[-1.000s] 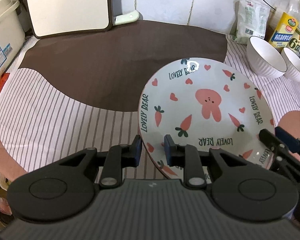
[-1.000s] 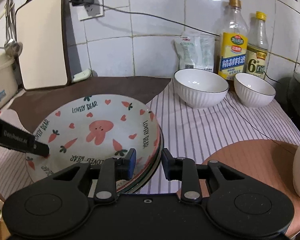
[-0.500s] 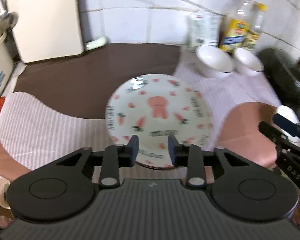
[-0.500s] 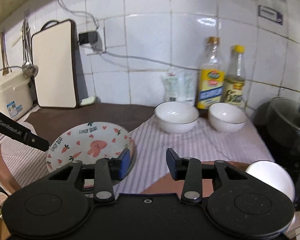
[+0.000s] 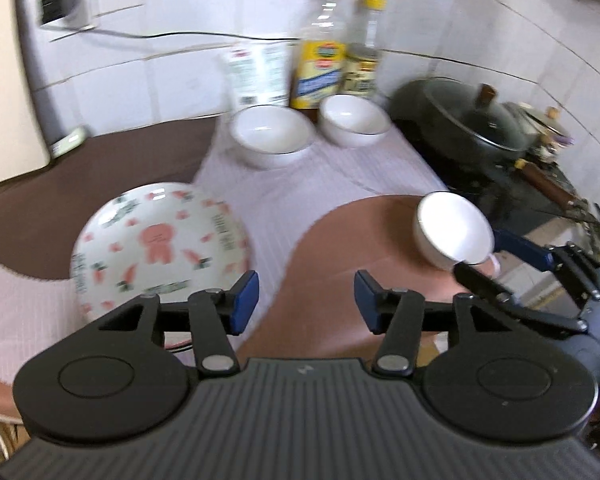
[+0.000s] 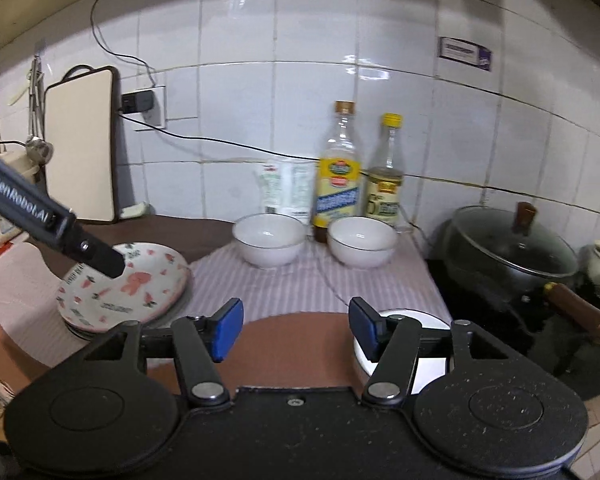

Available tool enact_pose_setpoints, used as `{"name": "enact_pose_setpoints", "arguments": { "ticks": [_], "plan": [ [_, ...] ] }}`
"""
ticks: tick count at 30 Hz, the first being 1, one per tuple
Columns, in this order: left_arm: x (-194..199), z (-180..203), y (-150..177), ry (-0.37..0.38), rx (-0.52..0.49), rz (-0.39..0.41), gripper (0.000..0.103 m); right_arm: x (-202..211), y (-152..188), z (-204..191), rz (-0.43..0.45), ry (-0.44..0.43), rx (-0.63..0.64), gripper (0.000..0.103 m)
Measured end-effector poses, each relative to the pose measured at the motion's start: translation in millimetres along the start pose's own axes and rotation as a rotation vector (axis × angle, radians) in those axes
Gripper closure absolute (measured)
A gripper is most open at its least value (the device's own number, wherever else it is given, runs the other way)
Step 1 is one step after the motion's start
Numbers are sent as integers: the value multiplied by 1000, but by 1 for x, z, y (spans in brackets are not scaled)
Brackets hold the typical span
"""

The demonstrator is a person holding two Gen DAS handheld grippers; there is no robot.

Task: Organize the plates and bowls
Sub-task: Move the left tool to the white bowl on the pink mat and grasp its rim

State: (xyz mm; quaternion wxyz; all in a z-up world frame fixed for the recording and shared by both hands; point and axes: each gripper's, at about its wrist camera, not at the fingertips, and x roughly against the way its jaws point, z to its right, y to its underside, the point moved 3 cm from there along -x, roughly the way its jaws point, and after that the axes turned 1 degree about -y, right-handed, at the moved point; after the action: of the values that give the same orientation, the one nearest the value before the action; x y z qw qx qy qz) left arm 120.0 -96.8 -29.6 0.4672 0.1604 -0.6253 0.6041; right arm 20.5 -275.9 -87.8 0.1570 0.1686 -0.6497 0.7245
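Observation:
A stack of plates, the top one with a pink rabbit and carrots [image 5: 160, 248] [image 6: 128, 288], rests on the striped cloth at the left. Two white bowls [image 5: 270, 136] [image 5: 354, 124] stand at the back by the bottles, also in the right wrist view [image 6: 270, 242] [image 6: 362, 242]. A third white bowl [image 5: 452, 230] [image 6: 408, 348] sits near the counter's right front, partly behind my right gripper's right finger. My left gripper [image 5: 306, 306] is open and empty above the counter. My right gripper [image 6: 296, 328] is open and empty, just left of the third bowl.
Two bottles [image 6: 340, 176] [image 6: 386, 180] and a white packet [image 6: 286, 188] stand against the tiled wall. A lidded black pan [image 6: 508, 252] sits on the stove at the right. A cutting board [image 6: 80, 148] leans on the wall at the left.
Both grippers have let go of the rabbit plate, pulled back and up, and opened wide. The left wrist view has swung right toward the third bowl.

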Motion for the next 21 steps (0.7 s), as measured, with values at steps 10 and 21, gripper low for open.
{"name": "enact_pose_setpoints", "arguments": {
  "ticks": [10,21],
  "plan": [
    [-48,53,-11,121,3,10,47,-17,42,30,3,111,-35,28],
    [-135,89,-11,181,50,-44,47,-56,79,64,-31,177,-116,10]
  ]
}}
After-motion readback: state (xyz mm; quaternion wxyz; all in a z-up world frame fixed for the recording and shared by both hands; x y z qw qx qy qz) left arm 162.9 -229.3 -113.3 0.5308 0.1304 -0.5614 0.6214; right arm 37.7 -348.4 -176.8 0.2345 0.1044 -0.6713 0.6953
